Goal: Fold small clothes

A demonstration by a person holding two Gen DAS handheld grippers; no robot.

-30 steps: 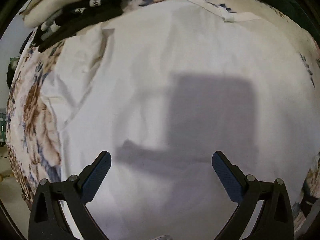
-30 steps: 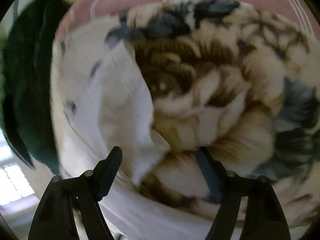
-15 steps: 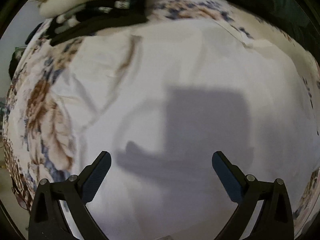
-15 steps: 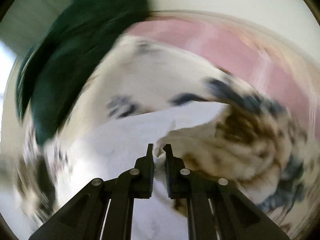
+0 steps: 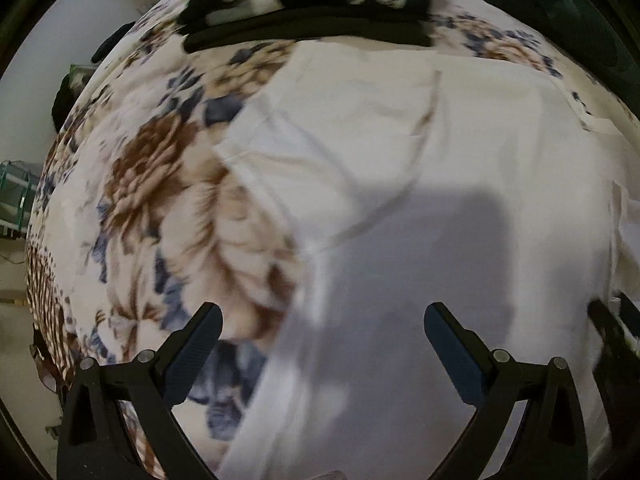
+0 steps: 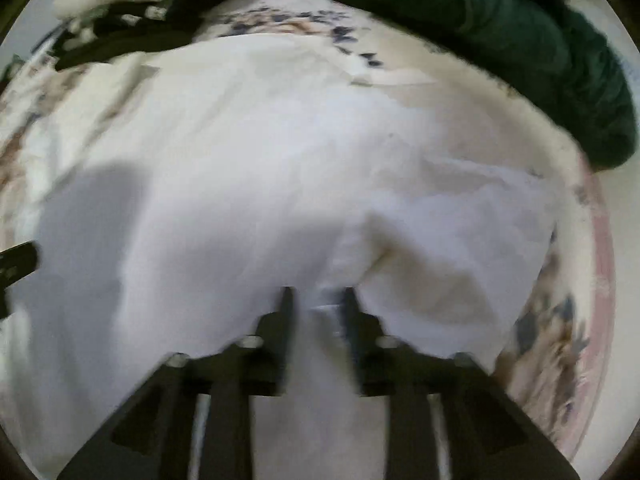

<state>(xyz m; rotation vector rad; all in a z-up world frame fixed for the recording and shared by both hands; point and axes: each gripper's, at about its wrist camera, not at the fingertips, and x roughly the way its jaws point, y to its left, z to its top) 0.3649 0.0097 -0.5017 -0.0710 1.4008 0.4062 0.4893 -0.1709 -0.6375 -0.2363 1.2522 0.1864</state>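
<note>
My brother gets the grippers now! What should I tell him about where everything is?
Left gripper: open, empty, hovering over the left edge of the white garment.
Right gripper: closed on a pinch of the white garment's cloth at its right side.
The garment lies spread on the floral blanket. Other black and cream clothes sit at the far end, a dark green blanket beyond.
Done: right side gripped. No finished fold shows.
Left: carry that side over, fold the rest, smooth it.

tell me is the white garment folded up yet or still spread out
Mostly spread: the white garment covers the floral bedspread, one edge pinched in the right gripper.
</note>
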